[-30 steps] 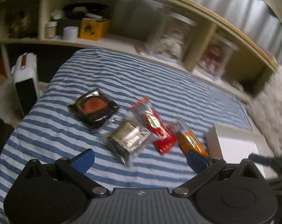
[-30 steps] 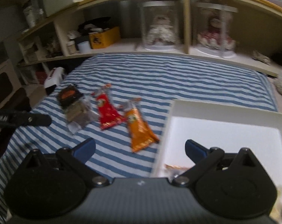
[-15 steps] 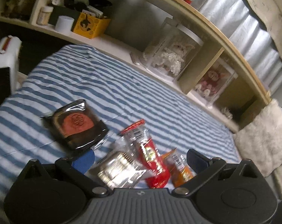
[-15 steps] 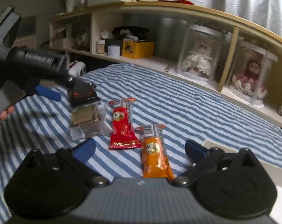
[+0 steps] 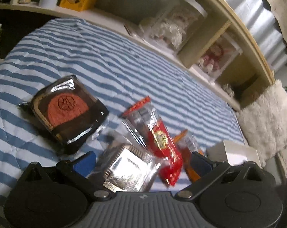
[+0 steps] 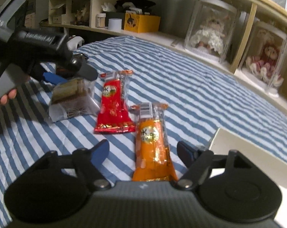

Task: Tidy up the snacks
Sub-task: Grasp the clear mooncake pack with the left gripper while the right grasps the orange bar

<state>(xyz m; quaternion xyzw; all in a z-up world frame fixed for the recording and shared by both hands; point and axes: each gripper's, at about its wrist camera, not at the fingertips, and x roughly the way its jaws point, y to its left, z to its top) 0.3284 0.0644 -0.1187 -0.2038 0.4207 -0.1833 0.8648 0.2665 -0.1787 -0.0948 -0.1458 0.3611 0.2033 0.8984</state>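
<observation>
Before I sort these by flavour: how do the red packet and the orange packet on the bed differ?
The red packet lies farther off, beside the clear cookie pack; the orange packet lies nearer, next to the white box. The orange packet sits between the closing fingers of the right gripper, untouched so far; the red packet lies outside them. Both are long, flat, with a clear barcoded top end and round gold logo.

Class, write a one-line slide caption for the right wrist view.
Right gripper closing around the orange packet on the striped bed.
</observation>
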